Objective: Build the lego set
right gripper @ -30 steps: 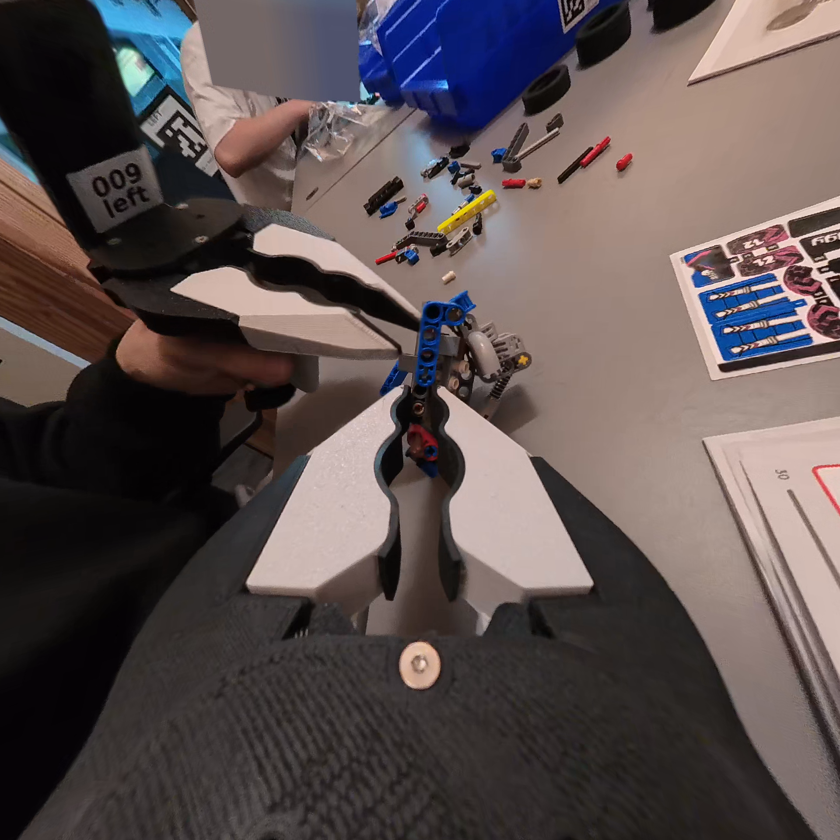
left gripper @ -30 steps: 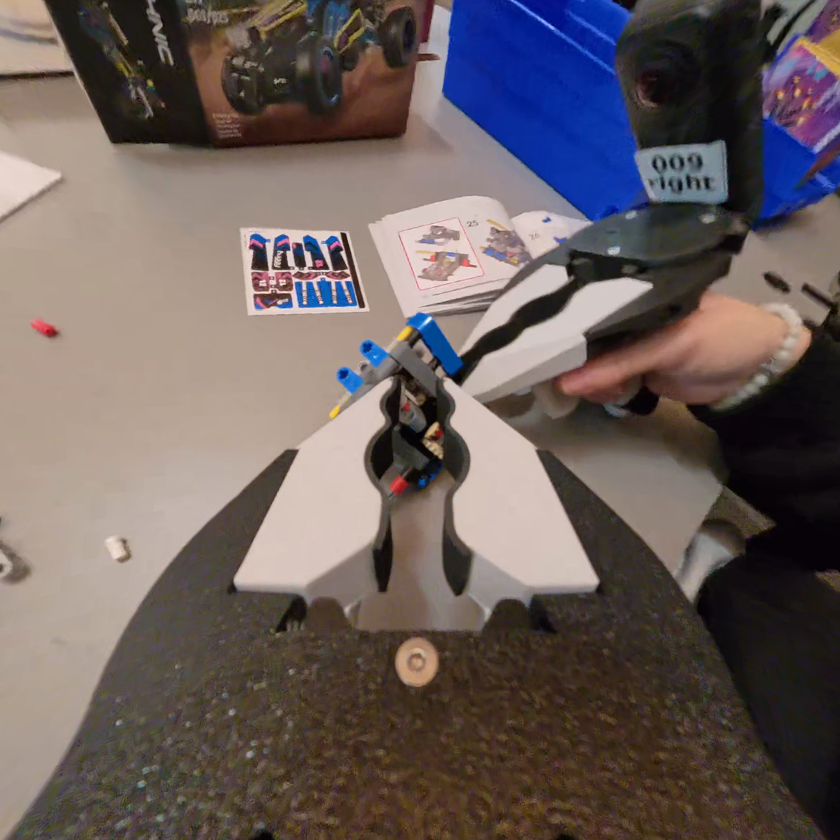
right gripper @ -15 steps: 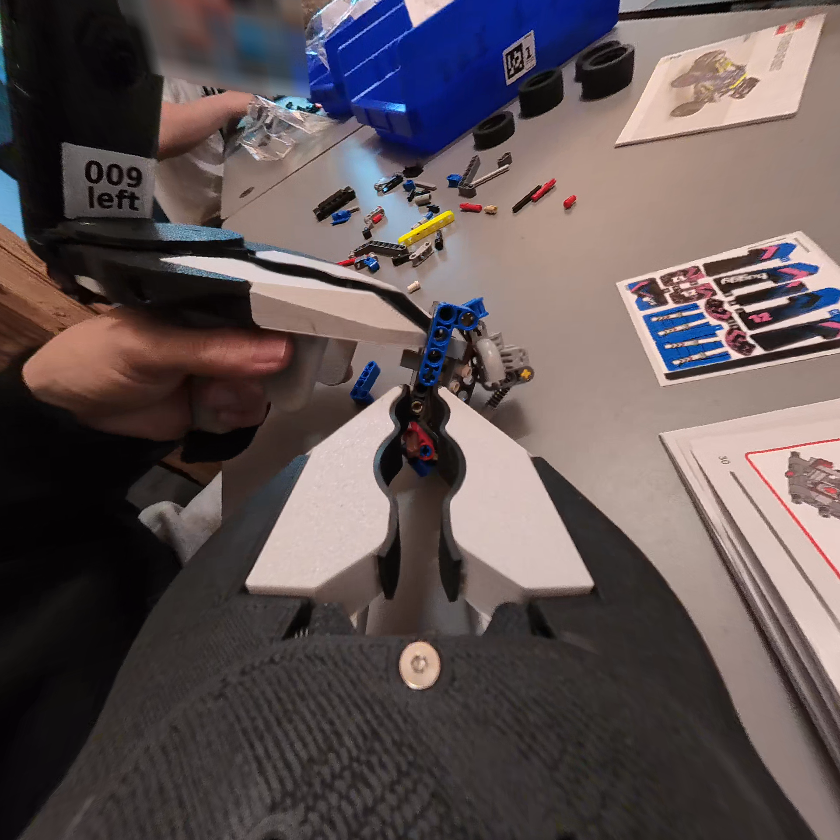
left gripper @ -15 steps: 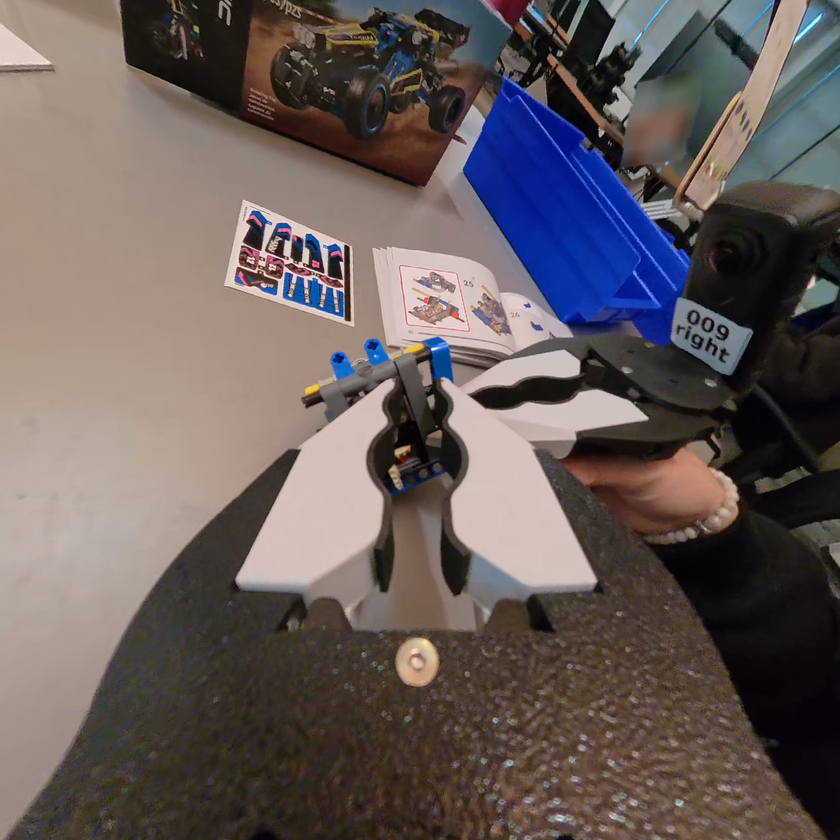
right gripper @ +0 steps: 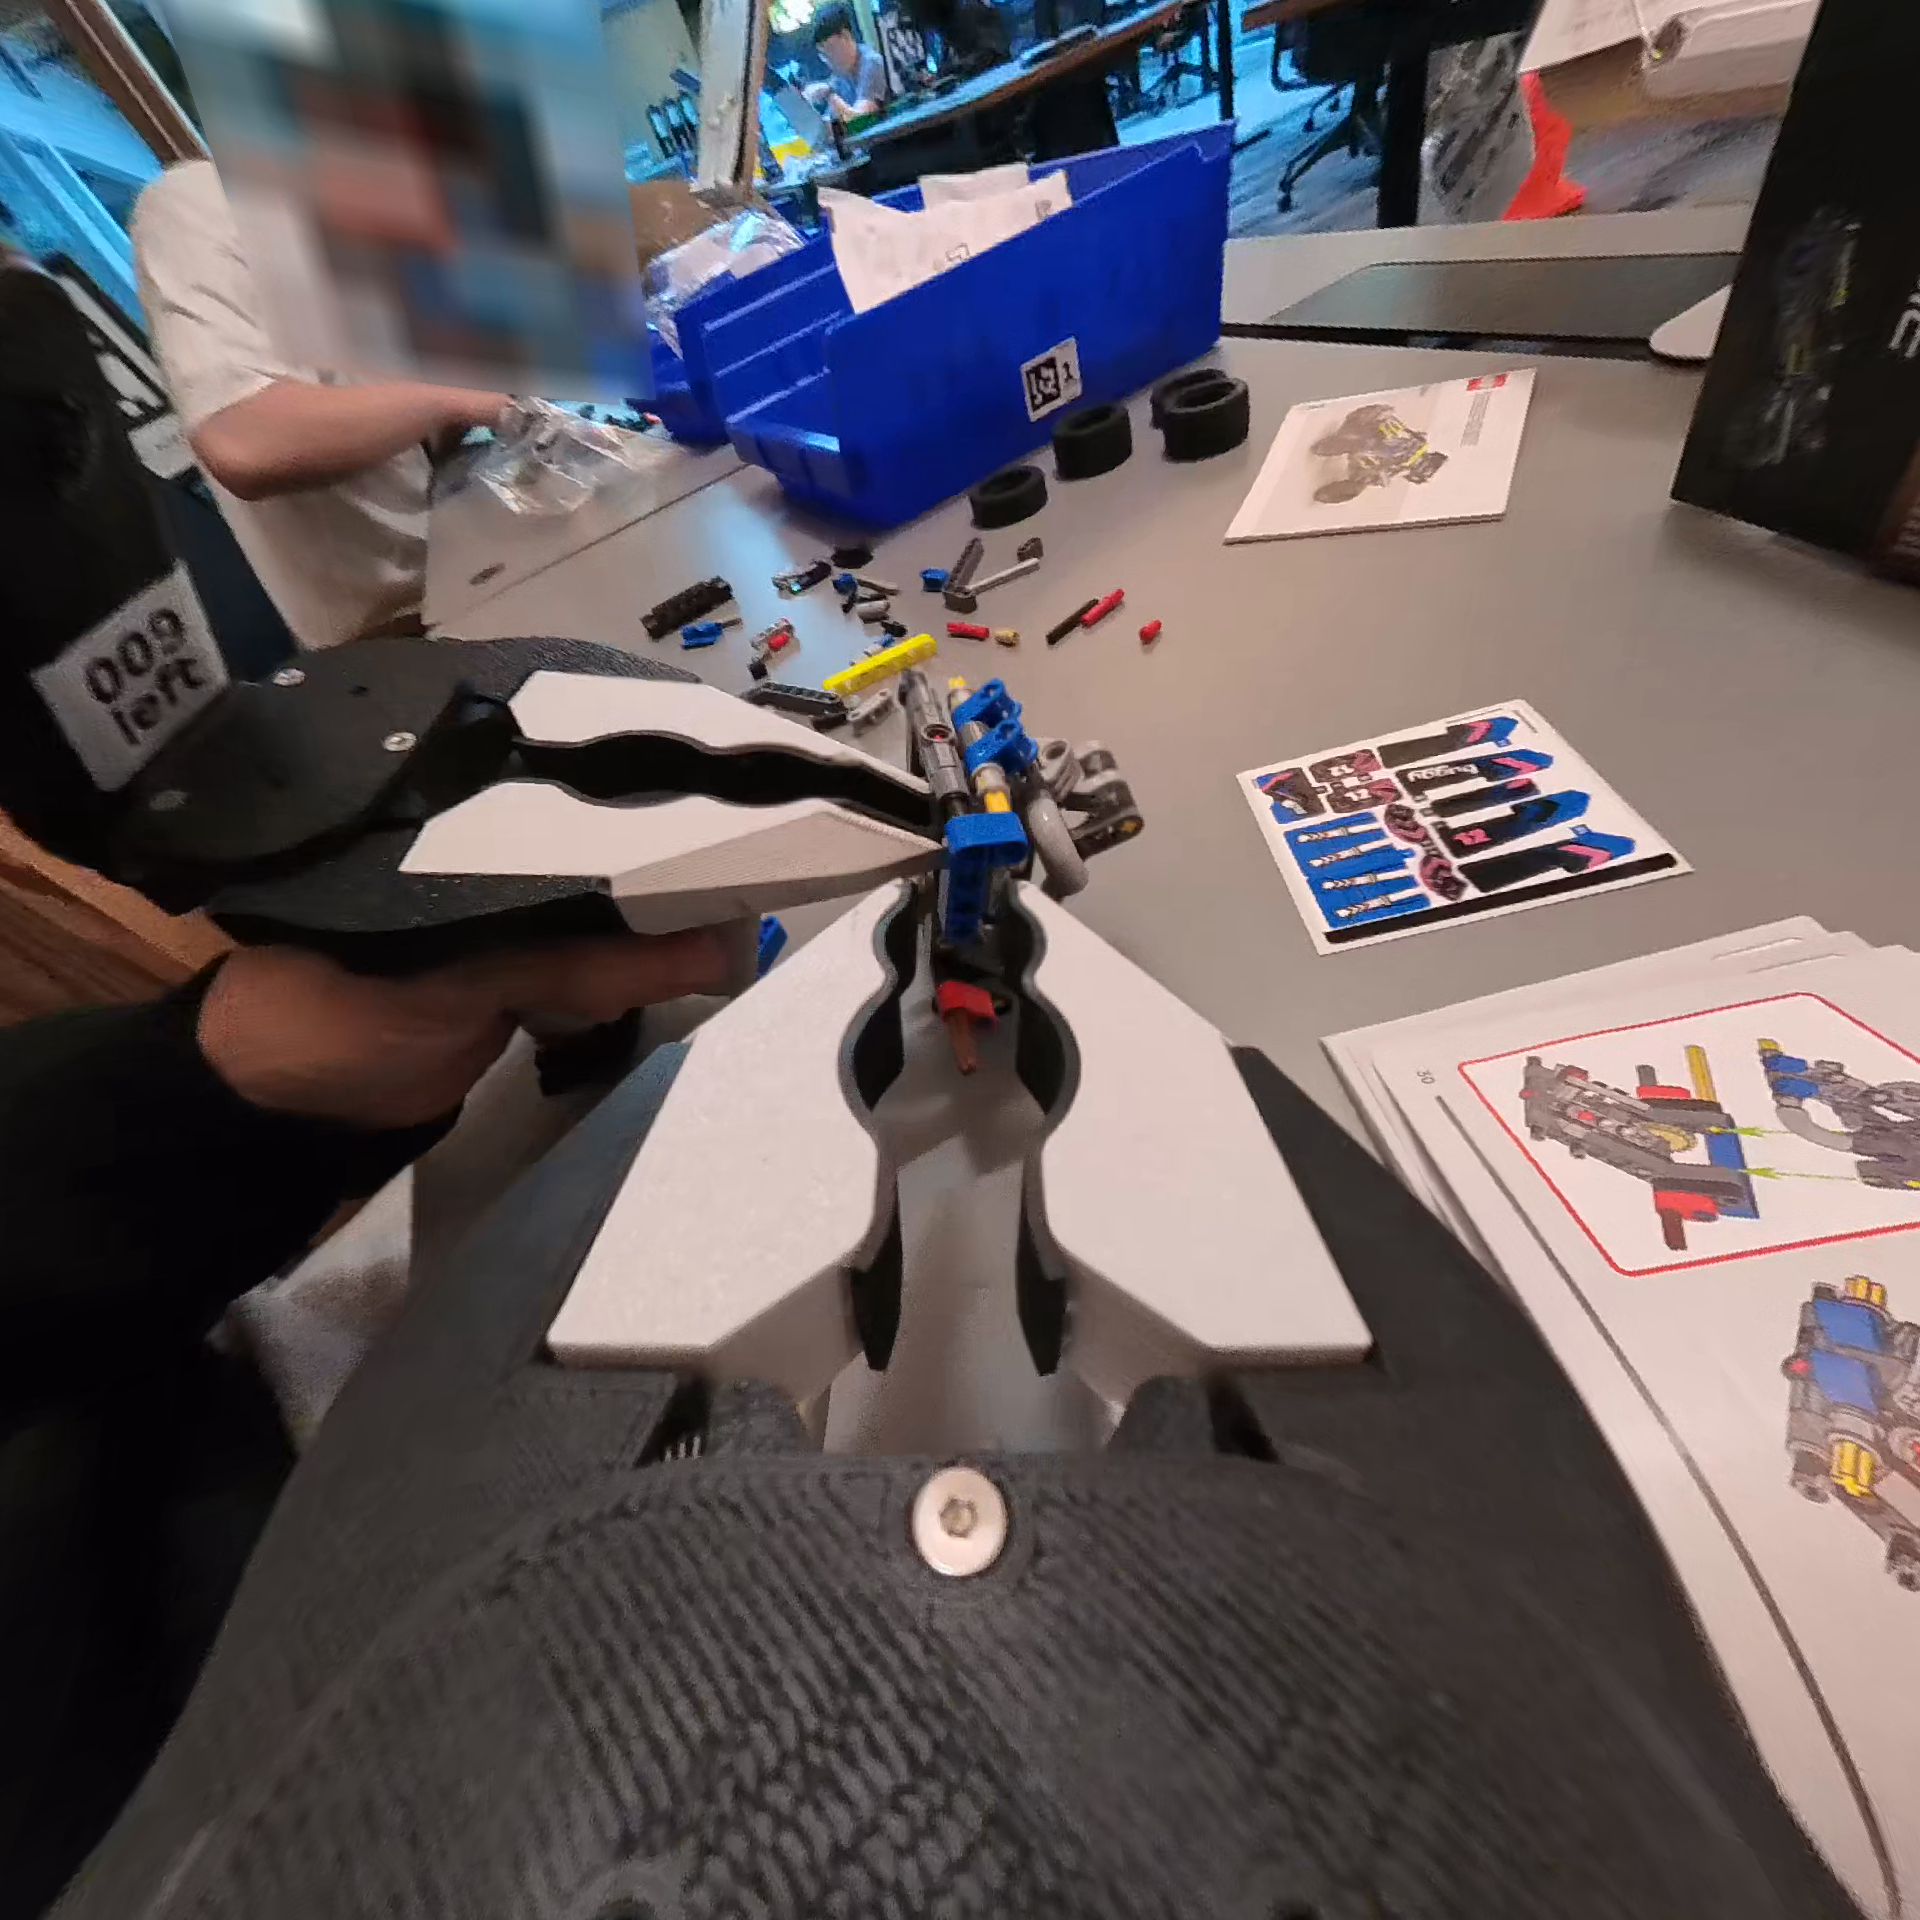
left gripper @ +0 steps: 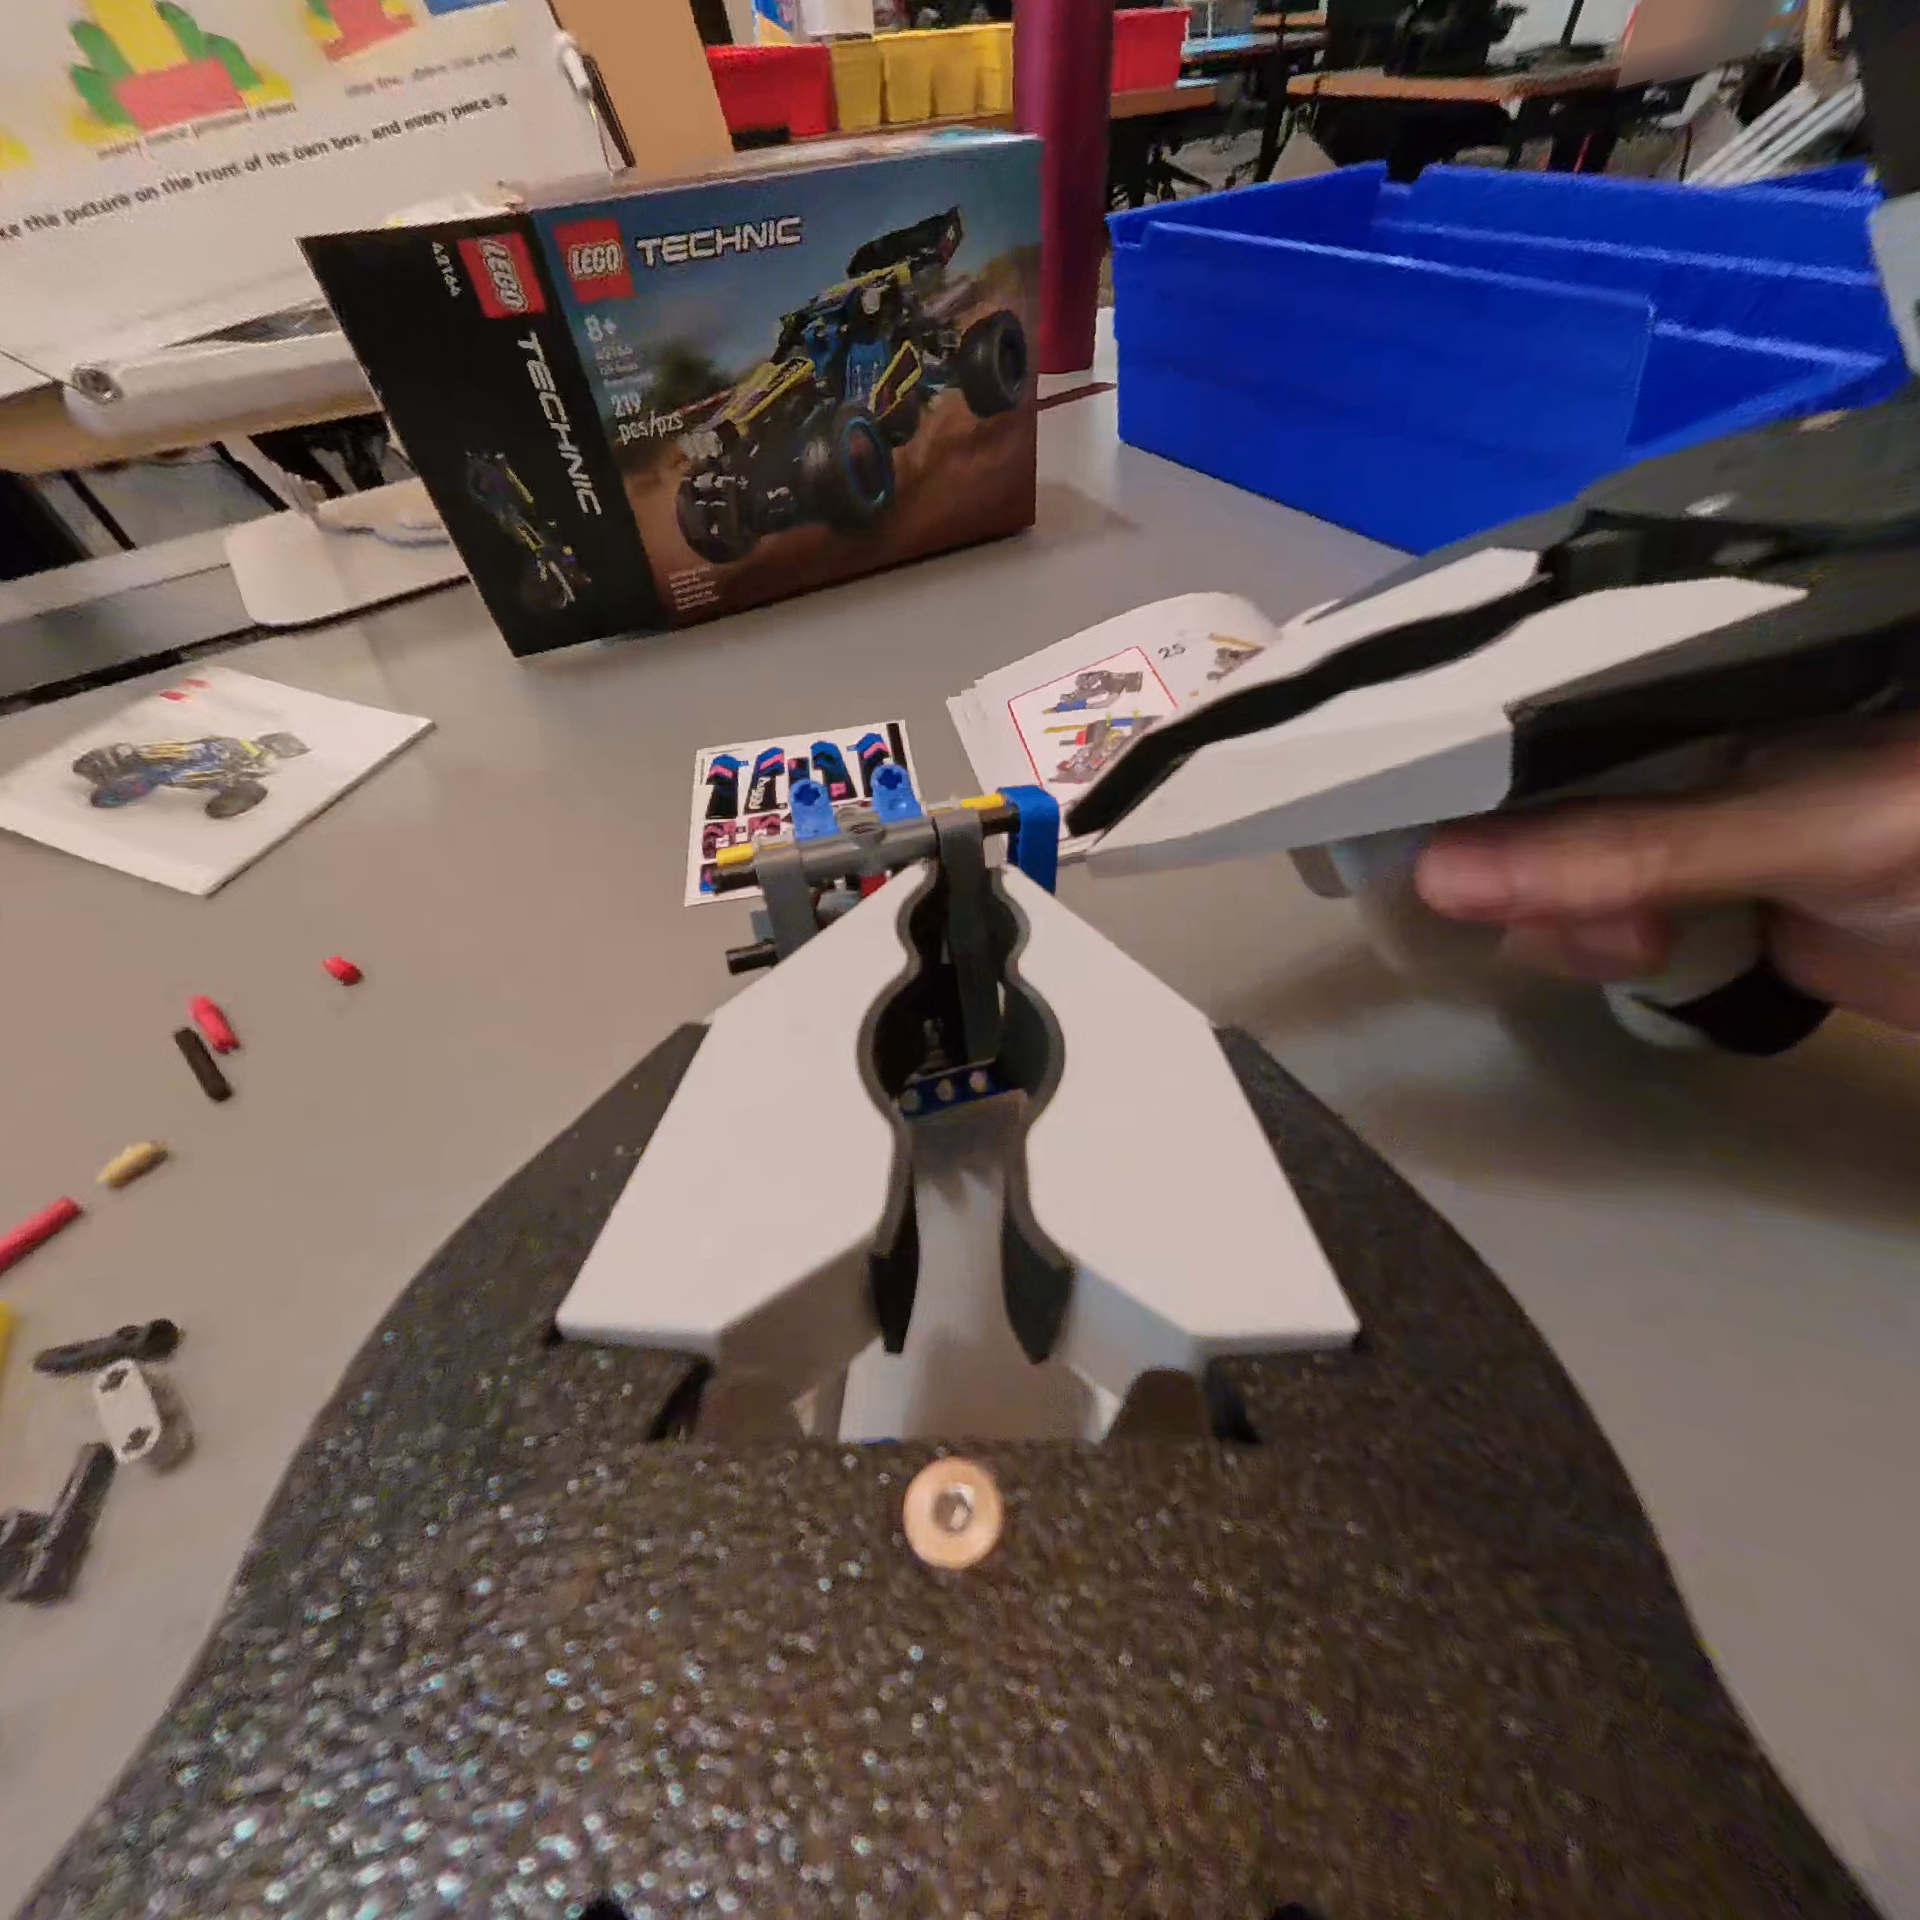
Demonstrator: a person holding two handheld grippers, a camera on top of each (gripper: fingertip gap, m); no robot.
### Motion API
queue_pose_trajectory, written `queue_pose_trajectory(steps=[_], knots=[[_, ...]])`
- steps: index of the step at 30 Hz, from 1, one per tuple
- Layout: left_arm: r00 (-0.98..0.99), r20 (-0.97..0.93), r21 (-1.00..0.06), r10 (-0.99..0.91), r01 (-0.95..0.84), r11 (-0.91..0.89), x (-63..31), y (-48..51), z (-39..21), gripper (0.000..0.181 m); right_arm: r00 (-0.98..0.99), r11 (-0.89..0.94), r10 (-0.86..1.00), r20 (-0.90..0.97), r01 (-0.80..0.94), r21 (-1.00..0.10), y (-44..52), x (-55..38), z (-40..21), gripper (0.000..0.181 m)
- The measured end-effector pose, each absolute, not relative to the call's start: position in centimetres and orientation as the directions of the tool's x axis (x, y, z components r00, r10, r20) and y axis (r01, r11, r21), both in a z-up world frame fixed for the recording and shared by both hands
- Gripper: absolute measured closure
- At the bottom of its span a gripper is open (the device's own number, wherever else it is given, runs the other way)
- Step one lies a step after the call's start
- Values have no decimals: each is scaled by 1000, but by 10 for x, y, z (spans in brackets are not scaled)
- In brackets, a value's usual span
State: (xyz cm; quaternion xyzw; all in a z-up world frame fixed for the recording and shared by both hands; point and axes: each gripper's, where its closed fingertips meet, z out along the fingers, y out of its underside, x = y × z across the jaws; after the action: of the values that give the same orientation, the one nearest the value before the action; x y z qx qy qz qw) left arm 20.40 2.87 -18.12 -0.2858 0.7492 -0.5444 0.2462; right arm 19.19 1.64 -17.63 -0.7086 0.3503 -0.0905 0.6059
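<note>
Left gripper (left gripper: 961, 914) clamped on a dark grey beam of the sub-assembly (left gripper: 883, 842), which sits right at its tips, lifted off the table (left gripper: 520, 644). Right gripper (right gripper: 956, 914) comes in from the left one's right side, closed on the blue beam (right gripper: 971, 862) end of the same piece; a red pin (right gripper: 966, 1003) shows between its fingers. Both tools meet tip to tip across the build.

Handling, as judged: light, rigid plastic, but held together by friction pins only, so twisting between two grips could pop a joint. Smooth beams may slip in hard pads. Best hold is on the flat beam faces, not on the axle (left gripper: 831, 847) or the blue pins (left gripper: 810, 805) sticking up.

Against a second ago: left gripper has tilted up, so the box (left gripper: 727, 416) and bin (left gripper: 1455, 343) now fill its far view. The axle now lies level across the tips, not slanted. Sticker sheet (right gripper: 1455, 821) and manual (right gripper: 1662, 1195) are unmoved.
</note>
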Motion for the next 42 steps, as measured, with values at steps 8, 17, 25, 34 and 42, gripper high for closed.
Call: queue_pose_trajectory(steps=[8,17,25,34,42], knots=[[-733,-129,-943,-668,-118,311,204,29,-186,177,736,-67,-631,-247,-368,-927,21,195,-184,180],[-766,-160,-927,-623,-100,361,204,29,-191,177,707,-64,-652,-274,-411,-909,20,199,-189,167],[-791,-190,-920,-581,-63,386,207,26,-192,178,719,-133,-666,-197,-375,-917,18,202,-192,173],[-798,-106,-923,-593,-143,357,214,25,-195,178,715,-188,-682,-152,-372,-909,20,208,-198,173],[-761,-389,-832,-519,49,553,215,20,-199,179,697,-204,-695,-178,-429,-880,16,209,-207,174]])
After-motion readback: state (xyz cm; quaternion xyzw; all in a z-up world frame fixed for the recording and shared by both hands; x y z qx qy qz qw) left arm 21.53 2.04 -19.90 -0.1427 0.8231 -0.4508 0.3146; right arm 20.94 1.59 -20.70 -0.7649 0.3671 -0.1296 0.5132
